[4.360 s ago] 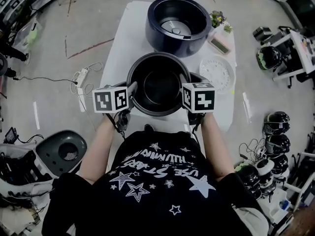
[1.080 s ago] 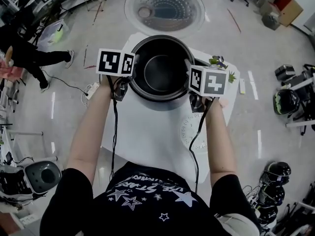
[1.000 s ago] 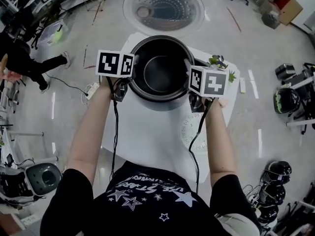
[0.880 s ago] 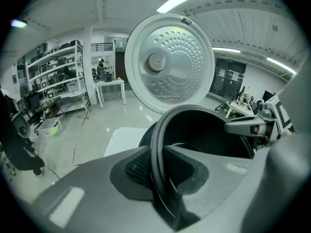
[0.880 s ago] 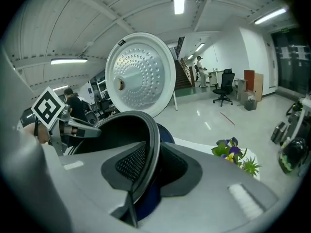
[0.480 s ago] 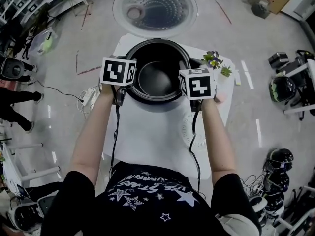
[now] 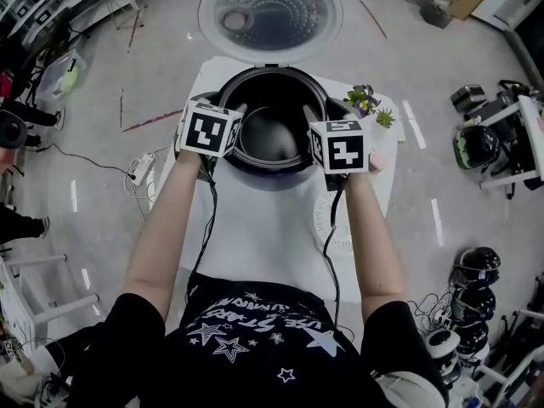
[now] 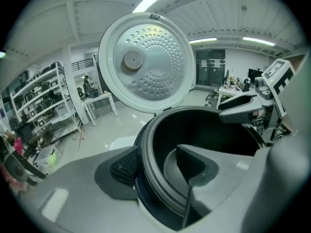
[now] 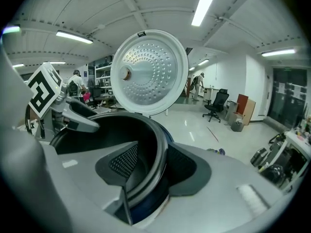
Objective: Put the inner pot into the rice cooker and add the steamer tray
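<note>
The dark inner pot (image 7: pixel 272 134) sits down inside the navy rice cooker (image 7: pixel 270 174), whose round lid (image 7: pixel 270 14) stands open behind it. My left gripper (image 7: pixel 234 130) pinches the pot's left rim and my right gripper (image 7: pixel 313 138) pinches its right rim. In the left gripper view the left gripper (image 8: pixel 158 166) straddles the pot rim (image 8: pixel 150 178), one jaw outside and one inside. The right gripper (image 9: pixel 153 164) holds the pot rim (image 9: pixel 159 149) the same way, just above the blue cooker wall (image 9: pixel 146 208). The white steamer tray (image 7: pixel 325 223) lies on the table, partly under my right arm.
The cooker stands at the far end of a white table (image 7: pixel 255 236). Small potted plants (image 7: pixel 367 102) sit at the table's far right corner. A power strip (image 7: pixel 140 164) lies on the floor at left, and helmets (image 7: pixel 476 266) and gear crowd the floor at right.
Both grippers carried the pot from the table's near side forward over the cooker. Over the last second it has sunk lower into the cooker body.
</note>
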Motion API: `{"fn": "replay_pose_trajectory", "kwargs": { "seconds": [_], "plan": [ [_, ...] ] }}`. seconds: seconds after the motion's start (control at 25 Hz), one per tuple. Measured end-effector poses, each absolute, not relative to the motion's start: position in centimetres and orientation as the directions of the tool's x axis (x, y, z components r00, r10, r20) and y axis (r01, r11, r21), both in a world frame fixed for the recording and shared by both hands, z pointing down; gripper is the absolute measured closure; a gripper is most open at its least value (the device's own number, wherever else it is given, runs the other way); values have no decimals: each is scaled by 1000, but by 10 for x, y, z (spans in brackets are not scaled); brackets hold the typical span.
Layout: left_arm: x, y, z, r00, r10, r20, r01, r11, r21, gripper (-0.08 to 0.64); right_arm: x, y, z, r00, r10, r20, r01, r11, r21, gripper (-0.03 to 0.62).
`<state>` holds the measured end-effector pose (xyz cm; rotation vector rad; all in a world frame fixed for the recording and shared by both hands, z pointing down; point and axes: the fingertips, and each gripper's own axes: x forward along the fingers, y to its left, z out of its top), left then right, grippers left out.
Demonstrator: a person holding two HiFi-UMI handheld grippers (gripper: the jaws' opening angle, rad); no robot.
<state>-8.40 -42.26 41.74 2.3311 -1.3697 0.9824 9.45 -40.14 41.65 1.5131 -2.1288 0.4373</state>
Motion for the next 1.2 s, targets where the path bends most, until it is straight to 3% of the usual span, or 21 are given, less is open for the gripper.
{"fn": "replay_pose_trajectory", "kwargs": {
  "seconds": [0.16,0.44,0.76,0.96,1.2],
  "plan": [
    [-86,-415,408,354,-676,646,-851,-519,-77,253,97,-392,401,-275,-806,524,-946,325,3,364],
    [-106,-381,373,387,-734,558,-869,-493,-47,247,93,-352,369,-296,-837,460,-948,315,-36,360],
    [-117,-329,375,397,-742,541,-882,-472,-1,248,114,-297,354,-309,-852,423,-950,296,-98,360],
    [-112,-291,376,418,-739,528,-877,-480,23,267,126,-265,360,-299,-852,430,-954,276,-117,359],
    [-107,-253,401,433,-717,546,-879,-470,80,344,154,-235,375,-264,-848,459,-964,221,-147,353]
  ]
}}
